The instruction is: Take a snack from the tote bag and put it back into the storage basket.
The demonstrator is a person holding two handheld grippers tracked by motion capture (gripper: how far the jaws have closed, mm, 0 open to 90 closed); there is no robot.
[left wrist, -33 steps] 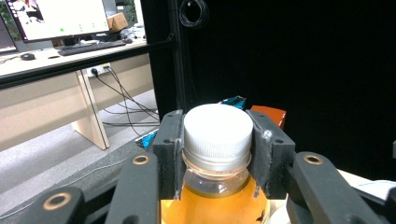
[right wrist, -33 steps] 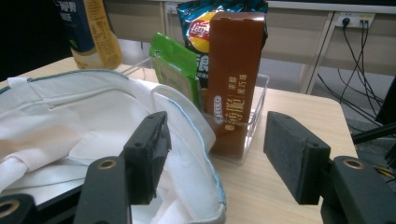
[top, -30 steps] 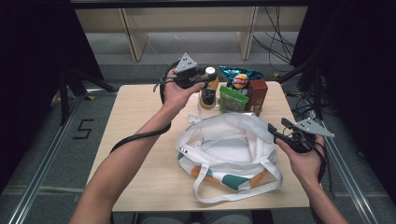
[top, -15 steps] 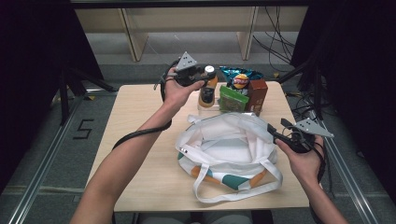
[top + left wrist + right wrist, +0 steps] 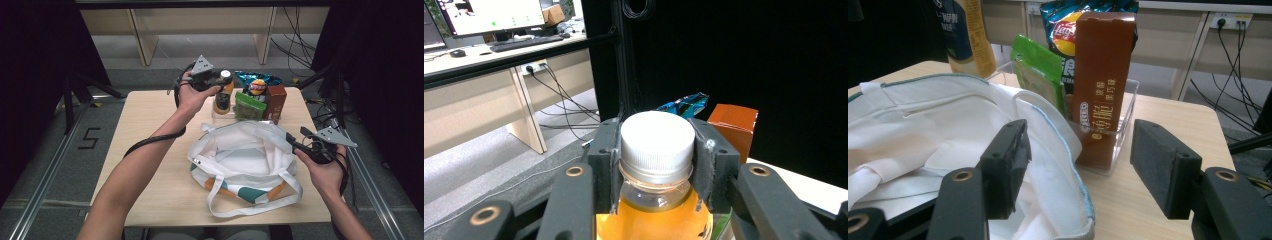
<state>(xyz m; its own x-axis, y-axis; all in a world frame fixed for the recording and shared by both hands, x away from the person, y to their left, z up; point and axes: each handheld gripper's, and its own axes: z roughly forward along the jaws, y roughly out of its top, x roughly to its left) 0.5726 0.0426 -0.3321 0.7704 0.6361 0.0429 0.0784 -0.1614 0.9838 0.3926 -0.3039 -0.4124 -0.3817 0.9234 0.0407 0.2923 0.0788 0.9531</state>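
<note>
While left tongs (image 5: 655, 165) clamp its cap, bottle (image 5: 223, 95) seemingly stands upright.

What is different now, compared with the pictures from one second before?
Almost nothing visibly changed. The left tongs remain clamped on the neck of the orange drink bottle at the clear tray. The right tongs stay open at the rim of the white tote bag, which has not shifted.
</note>
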